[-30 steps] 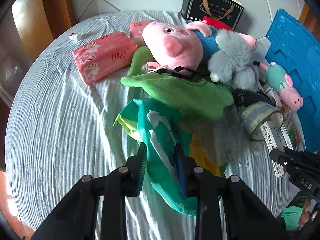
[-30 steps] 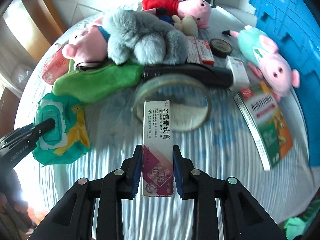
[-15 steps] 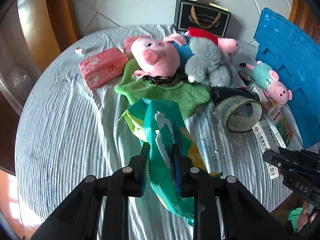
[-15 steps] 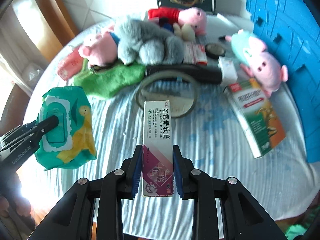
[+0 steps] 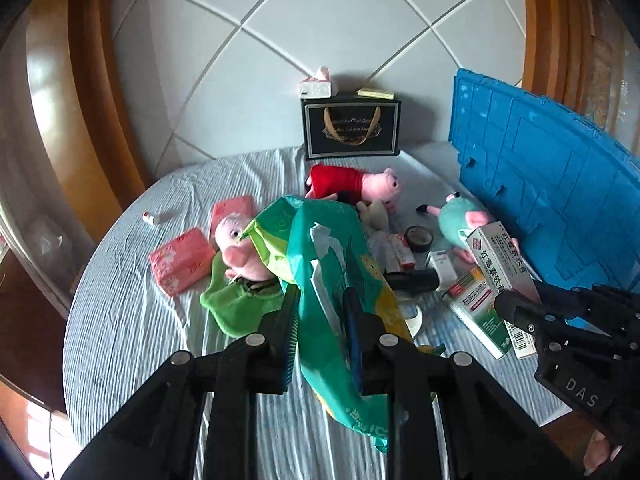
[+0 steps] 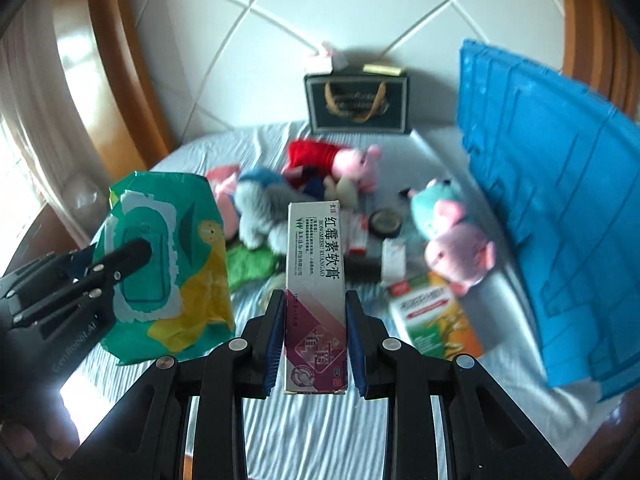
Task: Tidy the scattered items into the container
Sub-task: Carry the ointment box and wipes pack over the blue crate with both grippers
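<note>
My round desk (image 5: 120,340) wears a blue-white striped cloth. Lying on it: pink tissue pack (image 5: 182,261) at left, small white tube (image 5: 151,218) beyond it near the edge, green cloth (image 5: 236,306) under a pink pig plush (image 5: 240,250). Red-dressed pig plush (image 5: 356,182) sits toward the back, teal-dressed pig plush (image 5: 460,222) near the blue crate (image 5: 560,208) standing at right. Black tape roll (image 5: 419,237), small boxes (image 5: 440,266), a green-orange box (image 6: 436,316) lie mid-right. Black gift bag (image 5: 351,128) stands at the far edge.
</note>
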A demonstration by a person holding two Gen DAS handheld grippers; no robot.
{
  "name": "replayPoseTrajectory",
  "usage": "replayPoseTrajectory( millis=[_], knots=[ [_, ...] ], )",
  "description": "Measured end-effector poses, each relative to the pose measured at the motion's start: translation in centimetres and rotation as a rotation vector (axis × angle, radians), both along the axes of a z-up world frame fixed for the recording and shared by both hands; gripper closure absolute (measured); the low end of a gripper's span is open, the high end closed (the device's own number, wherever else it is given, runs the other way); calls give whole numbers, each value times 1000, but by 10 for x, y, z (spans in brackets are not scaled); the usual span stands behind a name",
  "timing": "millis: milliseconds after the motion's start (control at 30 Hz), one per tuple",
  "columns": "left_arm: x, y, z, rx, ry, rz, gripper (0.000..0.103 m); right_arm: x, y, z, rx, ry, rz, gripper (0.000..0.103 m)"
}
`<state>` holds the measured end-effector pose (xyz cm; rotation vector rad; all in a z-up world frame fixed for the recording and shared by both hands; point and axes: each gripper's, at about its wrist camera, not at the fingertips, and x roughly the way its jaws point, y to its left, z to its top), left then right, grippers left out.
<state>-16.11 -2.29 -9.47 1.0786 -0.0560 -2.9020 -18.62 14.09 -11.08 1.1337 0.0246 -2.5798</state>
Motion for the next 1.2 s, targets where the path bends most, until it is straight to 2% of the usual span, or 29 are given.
replayPoseTrajectory(
  millis=[333, 533, 633, 733, 833, 967, 1100, 1133, 1200],
  knots=[
    [-32, 59, 70, 28, 191, -169, 82, -5, 62, 95, 30, 224, -190, 75],
    [-54, 132, 115, 37, 294, -280, 82, -9, 152, 138, 23, 327, -350, 75],
    [-65, 182, 138, 65, 357, -325, 82, -12, 211, 147, 44, 358, -420, 75],
    [-76, 242, 154, 96, 382, -373, 82, -18, 272, 146, 52, 360, -458, 75],
    [-90, 309, 154, 114, 334, -425, 82, -29, 331, 139, 64, 324, -469, 75],
    [-110, 389, 137, 83, 165, -493, 82, -36, 387, 126, 74, 268, -443, 75],
    [-126, 451, 112, 37, -24, -542, 82, -42, 426, 113, 62, 204, -423, 75],
    [-129, 464, 104, 3, -69, -547, 82, -44, 434, 111, 61, 190, -422, 75],
    [-121, 474, 102, -39, -79, -540, 82, -53, 446, 99, 52, 167, -415, 75]
  ],
)
